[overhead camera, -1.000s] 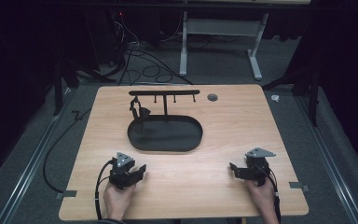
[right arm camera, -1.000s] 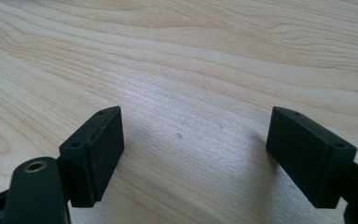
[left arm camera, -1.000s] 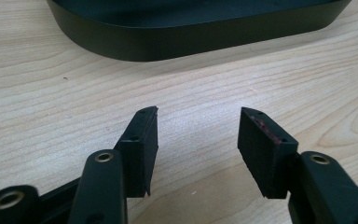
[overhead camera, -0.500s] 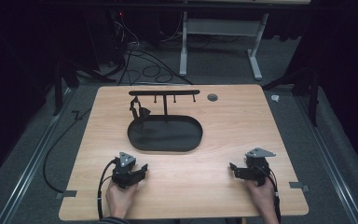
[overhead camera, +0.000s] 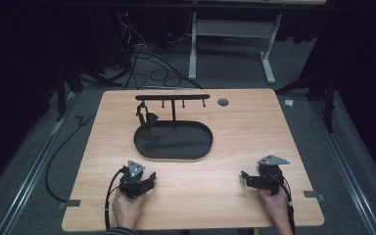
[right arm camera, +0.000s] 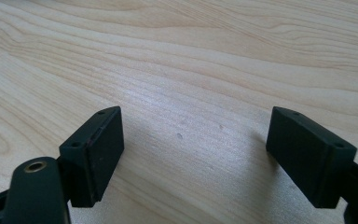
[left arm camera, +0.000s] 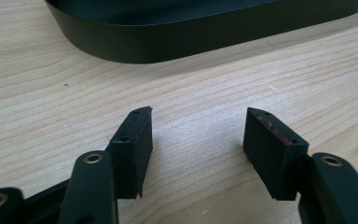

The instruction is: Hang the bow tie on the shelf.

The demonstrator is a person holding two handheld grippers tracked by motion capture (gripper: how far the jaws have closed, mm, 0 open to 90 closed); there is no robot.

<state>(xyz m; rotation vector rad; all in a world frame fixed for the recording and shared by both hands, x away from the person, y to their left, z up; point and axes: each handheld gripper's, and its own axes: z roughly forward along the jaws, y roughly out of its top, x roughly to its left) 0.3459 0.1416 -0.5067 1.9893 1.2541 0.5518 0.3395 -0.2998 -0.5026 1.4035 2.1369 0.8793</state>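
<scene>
A black oval tray (overhead camera: 174, 140) lies at the middle of the wooden table (overhead camera: 235, 132), and its dark wall (left arm camera: 191, 39) runs across the top of the left gripper view. A black rack with hooks (overhead camera: 172, 98) rises from its far rim. A small dark item (overhead camera: 145, 116) hangs at the rack's left end. My left gripper (overhead camera: 148, 178) rests on the table in front of the tray. Its jaws (left arm camera: 196, 135) have just been opening and have bare wood between them. My right gripper (overhead camera: 245, 177) lies near the front right, open over bare wood (right arm camera: 193, 140).
A round grey grommet (overhead camera: 223, 102) sits in the tabletop behind the rack. Grey tape tabs mark the front corners (overhead camera: 72, 202) (overhead camera: 311, 196). Cables (overhead camera: 147, 68) and a white desk frame (overhead camera: 230, 44) stand on the floor beyond the table.
The left hand has shifted very slightly near the tray's front. The right hand has kept still.
</scene>
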